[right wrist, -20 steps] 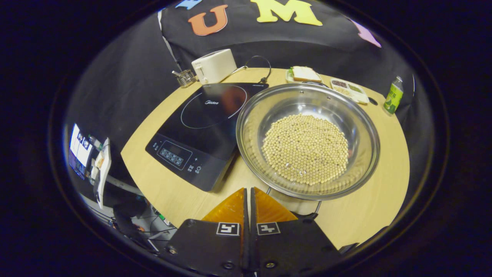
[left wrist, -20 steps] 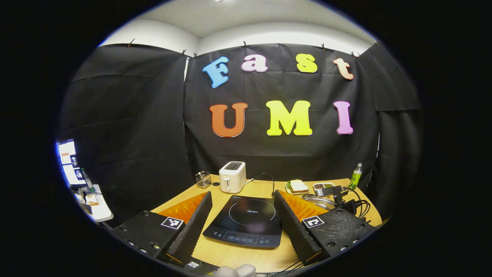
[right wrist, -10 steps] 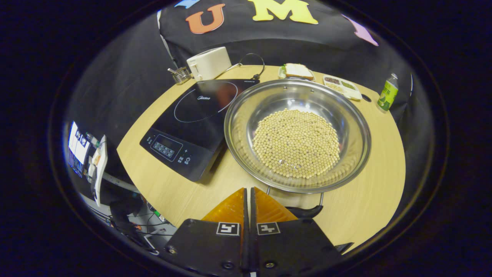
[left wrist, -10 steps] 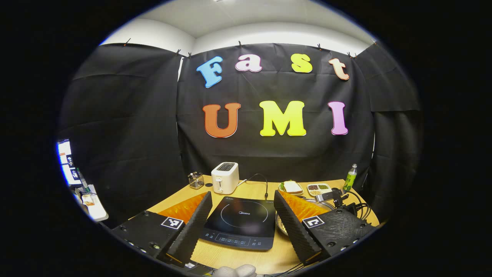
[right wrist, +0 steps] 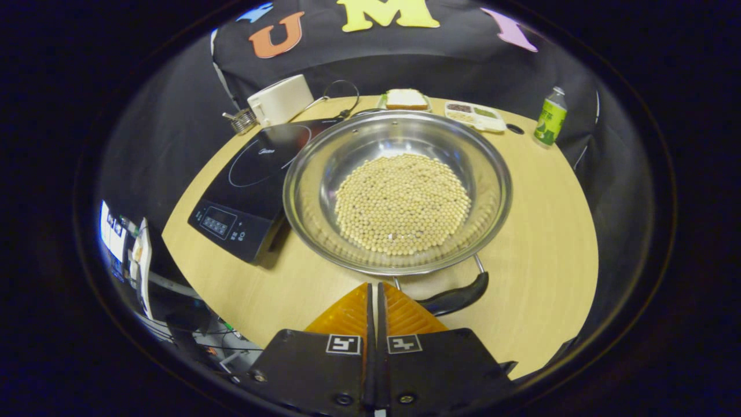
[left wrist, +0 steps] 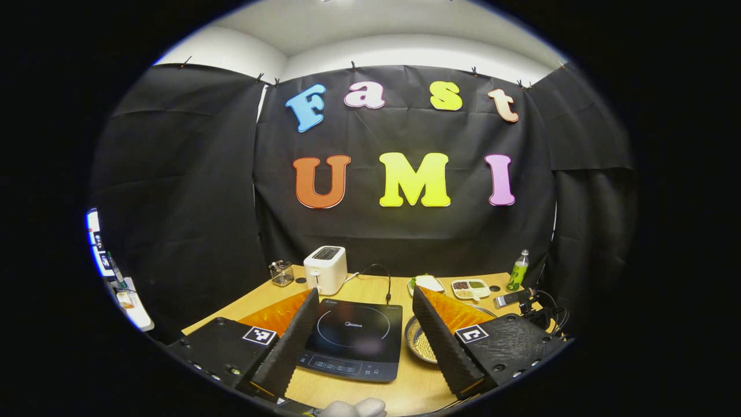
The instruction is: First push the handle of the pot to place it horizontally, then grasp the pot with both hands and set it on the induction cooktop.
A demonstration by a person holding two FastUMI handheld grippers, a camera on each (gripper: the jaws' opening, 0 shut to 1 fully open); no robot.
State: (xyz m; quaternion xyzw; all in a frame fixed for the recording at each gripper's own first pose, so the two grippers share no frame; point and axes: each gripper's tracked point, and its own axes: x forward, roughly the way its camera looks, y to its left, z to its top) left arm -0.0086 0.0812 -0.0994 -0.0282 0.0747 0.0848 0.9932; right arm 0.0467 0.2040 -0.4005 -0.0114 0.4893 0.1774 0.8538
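A steel pot (right wrist: 312,174) full of pale beans stands on the wooden table, right of the black induction cooktop (right wrist: 243,185). Its black handle (right wrist: 454,298) lies on the near side, slanting up to the right, just right of my right gripper (right wrist: 374,286), which is shut with nothing between its fingers. In the left gripper view my left gripper (left wrist: 365,292) hangs open above the table's near edge, framing the cooktop (left wrist: 353,339). A slice of the pot (left wrist: 418,341) shows beside its right finger. The right gripper (left wrist: 515,298) with its cables appears farther right.
Along the back edge stand a white toaster (right wrist: 281,99) with its cord, a wire basket (right wrist: 243,120), a sandwich plate (right wrist: 405,99), a divided snack tray (right wrist: 474,113) and a green bottle (right wrist: 550,119). A side table (right wrist: 142,260) with screens sits left.
Both views have drawn back and up from the table. In the right gripper view the pot has slid leftward and its black handle has come out from behind the shut fingers.
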